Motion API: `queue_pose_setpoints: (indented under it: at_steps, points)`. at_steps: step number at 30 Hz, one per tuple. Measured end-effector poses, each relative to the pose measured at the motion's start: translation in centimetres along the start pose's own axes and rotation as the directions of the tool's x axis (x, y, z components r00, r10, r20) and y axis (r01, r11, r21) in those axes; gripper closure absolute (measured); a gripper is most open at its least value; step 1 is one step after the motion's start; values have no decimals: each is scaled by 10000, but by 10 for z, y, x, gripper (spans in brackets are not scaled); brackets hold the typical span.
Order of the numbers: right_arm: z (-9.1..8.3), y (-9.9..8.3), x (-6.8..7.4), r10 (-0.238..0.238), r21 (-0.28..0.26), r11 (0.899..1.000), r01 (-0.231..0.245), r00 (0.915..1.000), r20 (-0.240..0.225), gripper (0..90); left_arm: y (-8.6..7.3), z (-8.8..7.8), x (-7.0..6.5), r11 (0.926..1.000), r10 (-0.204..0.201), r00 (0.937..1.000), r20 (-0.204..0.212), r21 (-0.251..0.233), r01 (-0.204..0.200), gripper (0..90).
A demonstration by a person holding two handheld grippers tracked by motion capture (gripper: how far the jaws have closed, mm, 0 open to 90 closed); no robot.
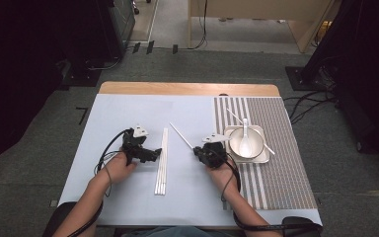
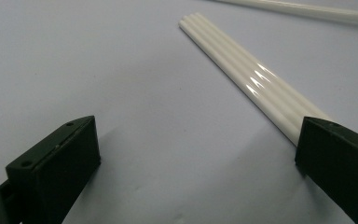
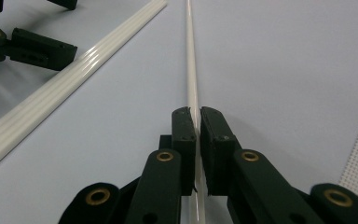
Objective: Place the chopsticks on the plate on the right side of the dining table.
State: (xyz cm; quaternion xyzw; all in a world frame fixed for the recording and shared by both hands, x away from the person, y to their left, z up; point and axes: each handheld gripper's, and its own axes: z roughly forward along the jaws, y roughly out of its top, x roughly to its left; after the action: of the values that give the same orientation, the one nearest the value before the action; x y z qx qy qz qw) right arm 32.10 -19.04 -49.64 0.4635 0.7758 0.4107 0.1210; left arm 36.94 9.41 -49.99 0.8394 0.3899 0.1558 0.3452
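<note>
i am reading no brand or writing anywhere. my right gripper is pinching a single white chopstick that is running straight ahead from its jaws over the pale blue table cover. my left gripper is standing wide open and gripping nothing, with a row of white chopsticks lying just ahead by one jaw. the high view is adding a bowl holding a spoon on a square tray over a striped mat beside my right gripper, and grey carpet around the table.

Spoon in bowl — right of chopsticks.
</note>
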Motion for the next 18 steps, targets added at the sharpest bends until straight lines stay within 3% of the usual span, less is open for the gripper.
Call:
queue_pose_setpoints:
  at_steps: [18]
  points:
    - [-16,18,2,-857,-213,9960,865,9957,350,853,0,0,0,10000,9,10000,-1,10,-9,0]
